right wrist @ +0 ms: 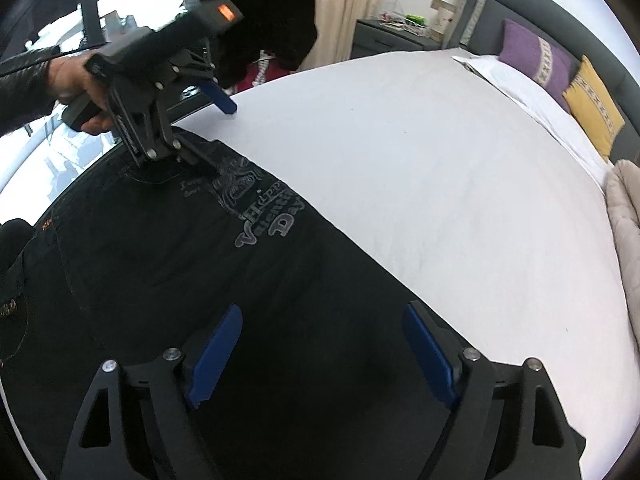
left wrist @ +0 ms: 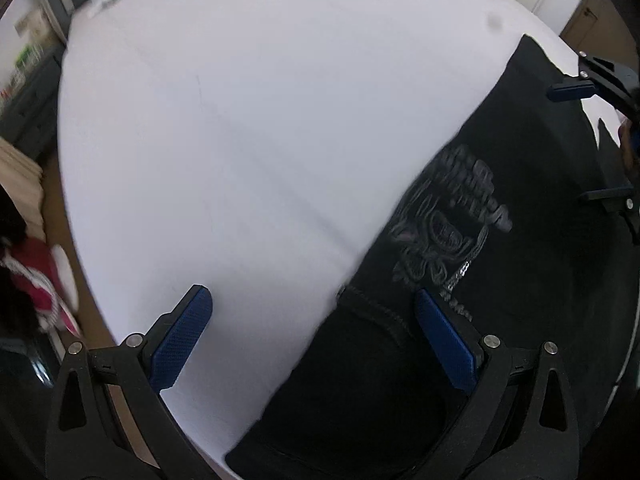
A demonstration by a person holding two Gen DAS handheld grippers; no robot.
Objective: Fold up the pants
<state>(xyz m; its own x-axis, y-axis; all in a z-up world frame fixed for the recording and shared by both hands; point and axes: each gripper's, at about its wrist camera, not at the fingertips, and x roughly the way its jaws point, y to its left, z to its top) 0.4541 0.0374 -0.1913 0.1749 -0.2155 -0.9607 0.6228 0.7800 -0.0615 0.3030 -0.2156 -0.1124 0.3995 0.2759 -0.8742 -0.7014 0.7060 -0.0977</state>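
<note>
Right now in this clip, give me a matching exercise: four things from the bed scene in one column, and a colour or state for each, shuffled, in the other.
Things:
1. pants
2. sheet
3. left gripper
4. square cushion

Colours or states:
A. yellow, against the headboard
B. black, spread flat with a grey print
C. open, one finger over the sheet, one over the pants
D. white, covering the bed

Pairs: 1-B, 2-D, 3-C, 4-A
</note>
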